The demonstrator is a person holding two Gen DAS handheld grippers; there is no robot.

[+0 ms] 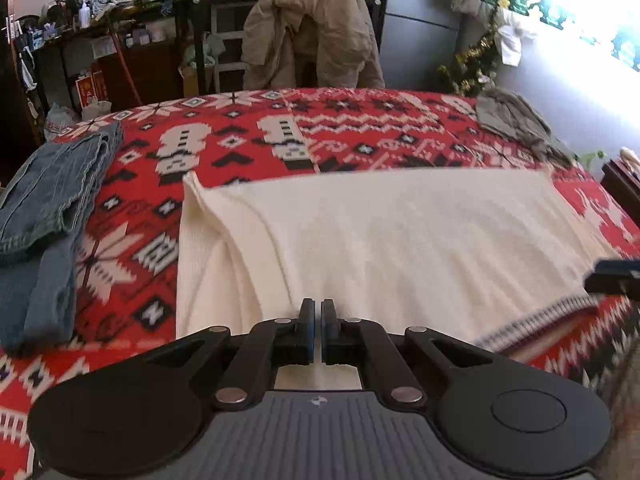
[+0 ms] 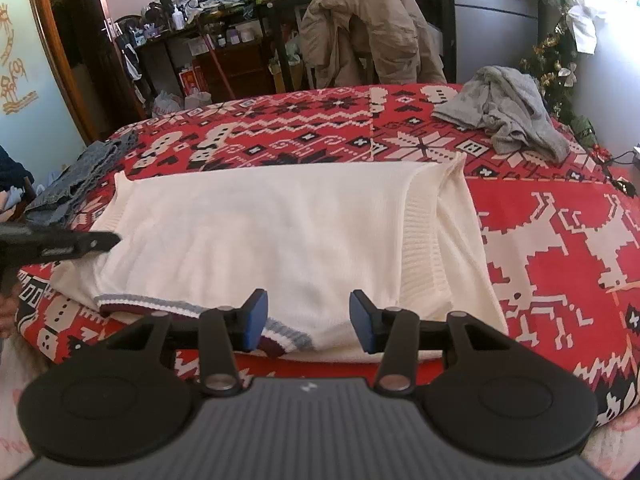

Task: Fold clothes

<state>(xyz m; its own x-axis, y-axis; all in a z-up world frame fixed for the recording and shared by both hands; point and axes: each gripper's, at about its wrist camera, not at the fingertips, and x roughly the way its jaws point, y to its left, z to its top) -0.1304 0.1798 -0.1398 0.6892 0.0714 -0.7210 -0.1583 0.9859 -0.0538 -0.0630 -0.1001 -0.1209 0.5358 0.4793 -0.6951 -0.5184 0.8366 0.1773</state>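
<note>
My left tongs (image 1: 317, 330) are pinched together over the soft, floppy white sweater (image 1: 380, 240), my right tongs (image 2: 308, 322) half-spread above its striped hem (image 2: 280, 334), where I'd grip.

- A cream white sweater (image 2: 256, 232) is showing a maroon, white and grey-blue striped hem.
- The blanket (image 2: 560, 240) is displaying red, white and black snowflake and reindeer patterns.
- Jeans (image 1: 44, 204) are looking faded blue.
- A garment (image 2: 508, 116) is appearing plain grey.
</note>
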